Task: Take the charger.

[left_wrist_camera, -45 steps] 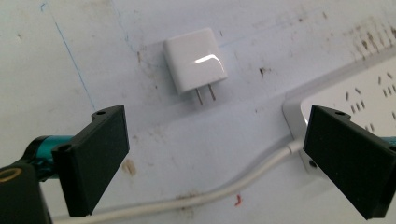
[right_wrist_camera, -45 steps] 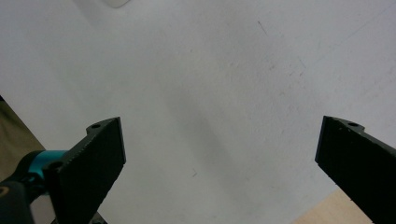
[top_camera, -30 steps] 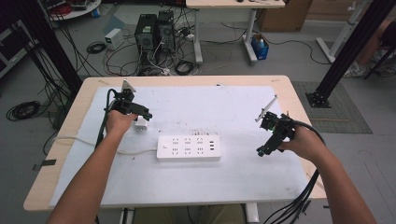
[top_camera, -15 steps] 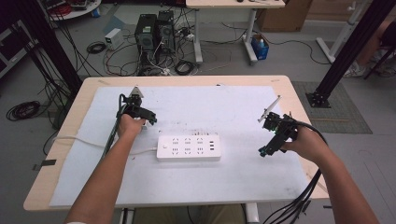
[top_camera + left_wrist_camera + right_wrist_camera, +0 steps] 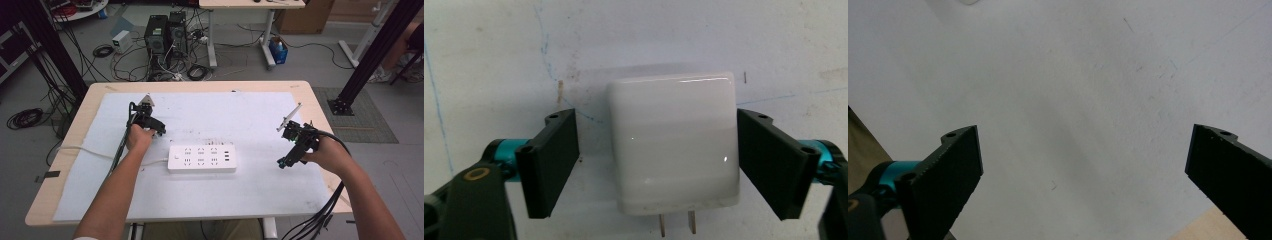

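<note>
Charger: your white plug-in charger point(image 5: 674, 142) lies flat on the bench's white mat point(image 5: 250, 112), prongs toward you, just left of the power strip point(image 5: 202, 158).
Left hand-held gripper point(image 5: 656, 160): you've just been closing its jaws around the charger; the right pad looks at its side, the left stands clear, so no grip yet.
Right hand-held gripper point(image 5: 1083, 172): jaws wide apart over bare mat, holding nothing.
Progress: early. Grasp unfinished; lifting and plugging into the strip likely remain.

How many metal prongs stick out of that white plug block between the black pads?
2. Both prongs sit side by side at the bottom edge of the white charger block, one left of the other, pointing toward the camera. Any others would be hidden underneath.
</note>
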Available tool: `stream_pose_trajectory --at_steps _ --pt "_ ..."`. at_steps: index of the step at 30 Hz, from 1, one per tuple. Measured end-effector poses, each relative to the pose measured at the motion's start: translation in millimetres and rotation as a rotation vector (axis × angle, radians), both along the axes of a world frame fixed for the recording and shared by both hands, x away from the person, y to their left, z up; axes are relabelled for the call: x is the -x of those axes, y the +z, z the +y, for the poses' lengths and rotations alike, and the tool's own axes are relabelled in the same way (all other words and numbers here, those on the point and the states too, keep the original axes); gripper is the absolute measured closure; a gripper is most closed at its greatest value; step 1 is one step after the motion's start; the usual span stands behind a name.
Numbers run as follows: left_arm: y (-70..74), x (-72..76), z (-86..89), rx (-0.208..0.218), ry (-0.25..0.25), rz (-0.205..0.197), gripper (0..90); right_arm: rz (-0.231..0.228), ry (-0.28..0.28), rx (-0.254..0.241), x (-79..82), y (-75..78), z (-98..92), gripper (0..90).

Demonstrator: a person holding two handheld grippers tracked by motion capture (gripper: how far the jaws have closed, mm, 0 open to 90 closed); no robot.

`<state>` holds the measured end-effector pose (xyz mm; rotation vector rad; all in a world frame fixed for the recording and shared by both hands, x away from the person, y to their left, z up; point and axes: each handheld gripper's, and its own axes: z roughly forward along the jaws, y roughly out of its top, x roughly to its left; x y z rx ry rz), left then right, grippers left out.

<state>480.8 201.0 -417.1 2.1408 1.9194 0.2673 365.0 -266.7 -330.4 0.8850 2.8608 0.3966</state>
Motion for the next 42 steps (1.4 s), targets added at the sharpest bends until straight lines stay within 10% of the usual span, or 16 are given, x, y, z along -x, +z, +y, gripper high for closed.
stream_pose_trajectory --at_steps 11,22,37,42 --pt "3.9 2.1 2.2 -0.001 -0.022 -0.007 42.3 0.003 -0.007 0.003 0.2 -0.9 -1.7 1.3" --pt "10.6 4.9 6.7 0.031 -0.081 -0.038 42.6 -0.005 -0.017 0.001 0.5 -0.1 -1.8 1.3" --pt "49.2 31.7 4.4 0.070 -0.454 -0.195 42.6 -0.054 -0.095 -0.093 0.4 2.8 -2.3 1.3" --pt "67.1 50.7 0.0 0.089 -0.705 -0.273 42.6 -0.068 -0.112 -0.139 4.4 0.6 -1.6 1.4"
